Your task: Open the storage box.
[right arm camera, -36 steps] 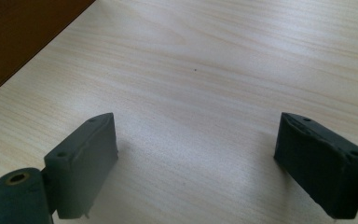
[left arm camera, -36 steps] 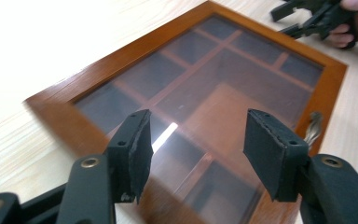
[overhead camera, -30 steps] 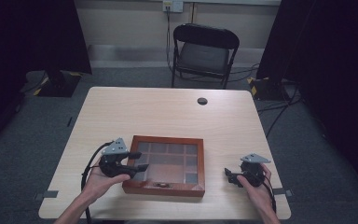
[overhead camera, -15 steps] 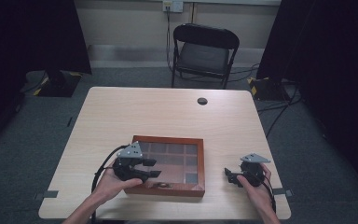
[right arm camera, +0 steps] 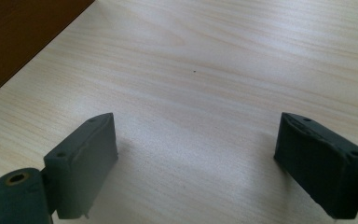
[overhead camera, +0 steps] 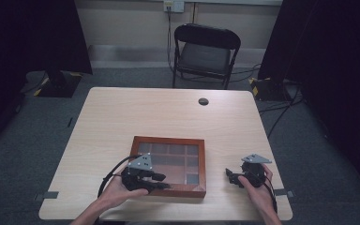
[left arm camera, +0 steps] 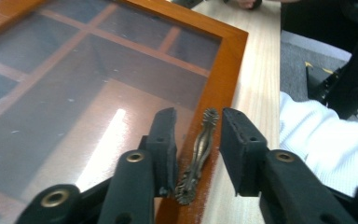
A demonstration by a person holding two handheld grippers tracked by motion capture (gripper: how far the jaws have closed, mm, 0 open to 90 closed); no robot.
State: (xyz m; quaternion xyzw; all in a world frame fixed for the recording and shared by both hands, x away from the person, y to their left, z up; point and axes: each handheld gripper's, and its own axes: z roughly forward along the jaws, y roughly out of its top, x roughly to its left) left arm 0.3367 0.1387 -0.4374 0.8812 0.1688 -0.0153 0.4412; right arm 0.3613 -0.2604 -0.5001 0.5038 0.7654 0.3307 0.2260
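Brass, the small ornate handle [left arm camera: 198, 156] on the glass-lidded wooden box [overhead camera: 170, 164] now sits between the left gripper [left arm camera: 196, 144]'s parted jaws, which have moved in from the side, likely to lift the lid, while the right gripper [overhead camera: 236, 176] rests wide open on the pale tabletop [overhead camera: 159, 112]

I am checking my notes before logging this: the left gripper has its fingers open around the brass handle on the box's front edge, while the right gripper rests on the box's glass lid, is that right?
Not quite. The right gripper rests on the bare table beside the box, not on its glass lid, as the high view shows. The left gripper does have its fingers open around the brass handle.
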